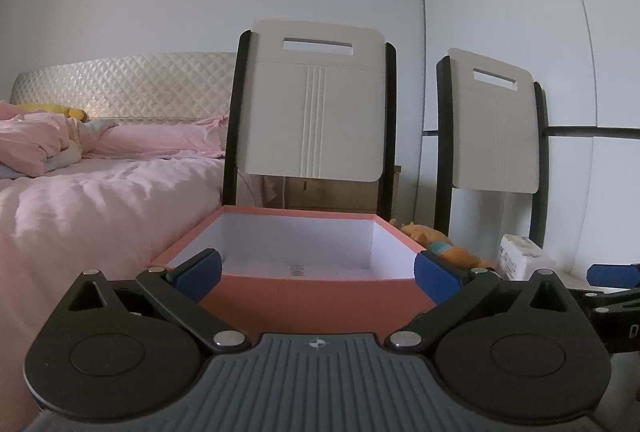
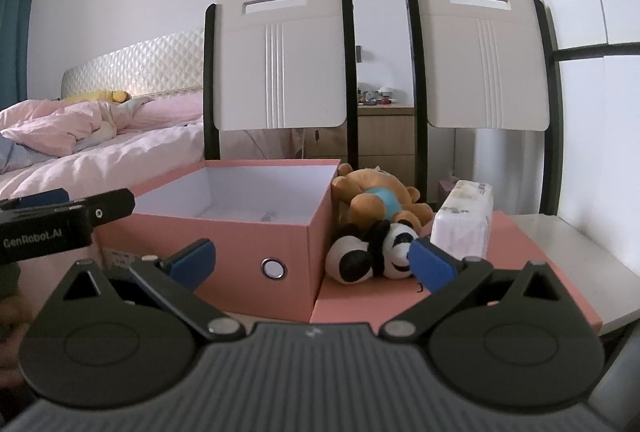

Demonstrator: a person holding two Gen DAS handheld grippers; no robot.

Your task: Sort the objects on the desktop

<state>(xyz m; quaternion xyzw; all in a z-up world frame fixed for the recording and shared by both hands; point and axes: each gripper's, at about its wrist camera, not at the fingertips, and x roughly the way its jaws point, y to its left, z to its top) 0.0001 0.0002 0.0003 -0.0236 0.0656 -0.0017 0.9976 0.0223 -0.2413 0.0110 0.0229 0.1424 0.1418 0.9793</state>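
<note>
A pink open box (image 1: pixel 304 292) with a white inside stands right in front of my left gripper (image 1: pixel 318 274), which is open and holds nothing. In the right wrist view the same pink box (image 2: pixel 256 240) sits left of centre, and my right gripper (image 2: pixel 312 264) is open before its near corner. Just right of the box, an orange plush bear (image 2: pixel 380 196) lies beside a black-and-white panda plush (image 2: pixel 372 252), both on a flat pink lid (image 2: pixel 520 272). A white tissue pack (image 2: pixel 464 224) stands on the lid too. The bear (image 1: pixel 440 244) and tissue pack (image 1: pixel 520 256) also show past the box.
Two white chair backs (image 2: pixel 280 60) (image 2: pixel 484 52) with black frames stand behind the table. A bed with pink bedding (image 2: pixel 100 144) lies to the left. A wooden nightstand (image 2: pixel 384 136) is behind the chairs. The left gripper's body (image 2: pixel 60 224) juts in from the left.
</note>
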